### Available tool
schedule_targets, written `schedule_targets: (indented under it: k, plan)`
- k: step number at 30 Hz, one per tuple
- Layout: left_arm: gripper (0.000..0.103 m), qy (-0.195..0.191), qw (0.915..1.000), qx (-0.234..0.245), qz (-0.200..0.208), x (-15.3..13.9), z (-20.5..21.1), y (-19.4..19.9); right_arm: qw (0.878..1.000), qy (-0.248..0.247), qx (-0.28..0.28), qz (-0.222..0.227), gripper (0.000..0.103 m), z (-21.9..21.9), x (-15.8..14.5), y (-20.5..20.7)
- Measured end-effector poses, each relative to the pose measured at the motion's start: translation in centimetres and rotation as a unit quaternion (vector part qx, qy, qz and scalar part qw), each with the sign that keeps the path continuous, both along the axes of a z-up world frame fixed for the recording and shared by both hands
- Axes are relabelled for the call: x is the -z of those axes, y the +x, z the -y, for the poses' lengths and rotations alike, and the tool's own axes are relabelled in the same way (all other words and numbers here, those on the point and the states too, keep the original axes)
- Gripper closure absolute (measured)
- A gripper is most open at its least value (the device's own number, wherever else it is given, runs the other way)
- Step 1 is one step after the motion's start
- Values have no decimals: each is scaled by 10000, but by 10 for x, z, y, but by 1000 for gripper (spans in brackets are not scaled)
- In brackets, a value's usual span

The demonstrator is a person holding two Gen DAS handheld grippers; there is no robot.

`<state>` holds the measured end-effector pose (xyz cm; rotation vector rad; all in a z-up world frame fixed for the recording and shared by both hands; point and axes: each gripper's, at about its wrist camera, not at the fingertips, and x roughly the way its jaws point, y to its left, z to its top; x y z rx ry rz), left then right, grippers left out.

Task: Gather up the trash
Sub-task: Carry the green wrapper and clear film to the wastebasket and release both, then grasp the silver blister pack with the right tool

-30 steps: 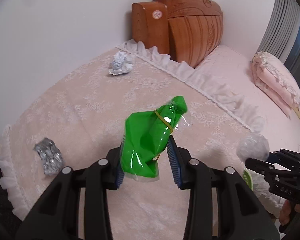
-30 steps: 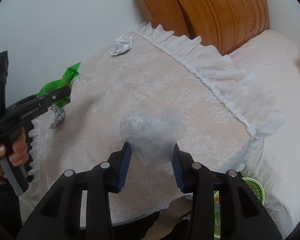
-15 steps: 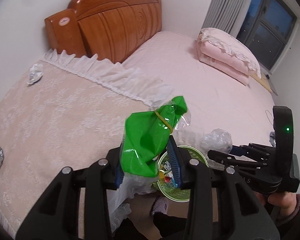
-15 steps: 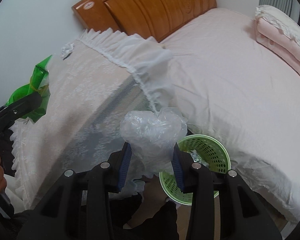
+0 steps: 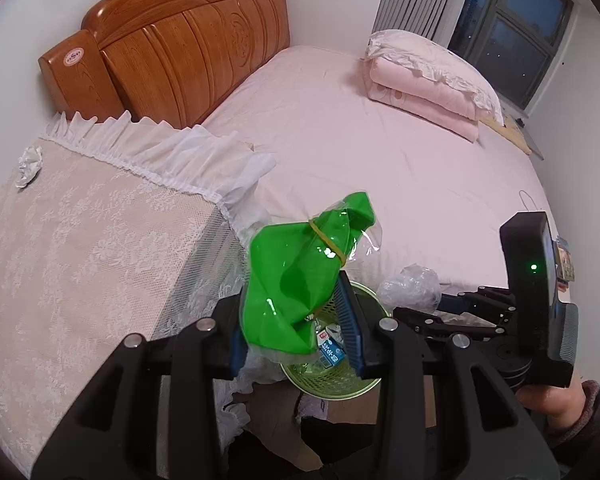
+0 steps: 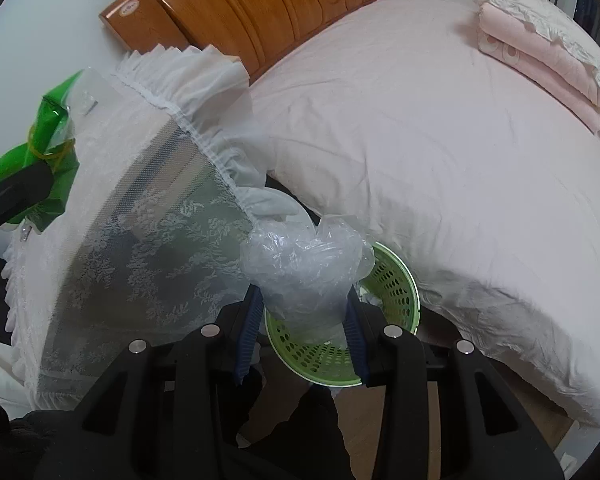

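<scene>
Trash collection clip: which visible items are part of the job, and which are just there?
Job: green plastic bag in left gripper; clear plastic wad in right gripper; green basket; crumpled paper on lace cover.
Bystanders: folded pink quilt; headboard; window.

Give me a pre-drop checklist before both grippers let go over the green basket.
1. Left gripper clamped on green wrapper: ok.
2. Right gripper clamped on clear plastic wad: ok.
3. Green basket under the clear wad: ok.
4. Green wrapper fully over the basket mouth: cannot tell; it sits toward the rim.
5. Room left in the basket, carton inside: ok.
6. Crumpled paper on the lace-covered table collected: not ok.
</scene>
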<state>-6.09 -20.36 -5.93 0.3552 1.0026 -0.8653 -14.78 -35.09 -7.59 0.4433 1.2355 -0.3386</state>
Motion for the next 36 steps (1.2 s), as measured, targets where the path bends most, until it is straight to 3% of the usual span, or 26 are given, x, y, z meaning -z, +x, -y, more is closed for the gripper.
schedule_targets:
  k: [2, 3, 4, 5, 6, 12, 17, 26, 28, 29, 30, 33, 36]
  plan:
    - [65, 78, 10000, 36, -40, 5, 6, -2, 9997, 181, -25, -180, 63, 2, 16, 0]
    - [65, 112, 9999, 56, -58, 7, 10, -3, 9992, 276, -44, -274, 56, 4, 23, 0]
    - [65, 147, 9998, 79, -76, 9, 13, -4, 9983, 401, -41, -417, 47, 5, 32, 1]
    - [65, 176, 9998, 103, -90, 11, 16, -5, 9975, 448, 14, -551, 25, 8, 40, 0]
    - [65, 202, 9997, 132, -98, 13, 18, -6, 9972, 423, 63, -608, 16, 10, 42, -1]
    - [65, 314, 9990, 282, -125, 20, 31, -13, 9948, 439, 704, -585, 5, 40, 39, -23]
    - [65, 358, 9984, 409, -132, 22, 40, -18, 9914, 393, 1162, -445, 5, 63, 29, -42]
    - [65, 466, 9965, 687, -122, 25, 50, -26, 9883, 295, 1444, -394, 5, 85, 20, -47]
    - [51, 483, 9956, 787, -134, 26, 52, -29, 9877, 305, 1484, -381, 5, 87, 20, -48]
    - [34, 498, 9955, 800, -93, 25, 52, -32, 9875, 304, 1498, -379, 5, 87, 20, -49]
    - [24, 494, 9955, 809, -22, 24, 52, -34, 9874, 293, 1510, -383, 5, 87, 21, -48]
    - [12, 430, 9954, 848, 82, 19, 50, -38, 9869, 280, 1541, -373, 5, 86, 20, -50]
    - [8, 373, 9963, 769, 81, 17, 47, -37, 9868, 262, 1554, -361, 5, 84, 19, -51]
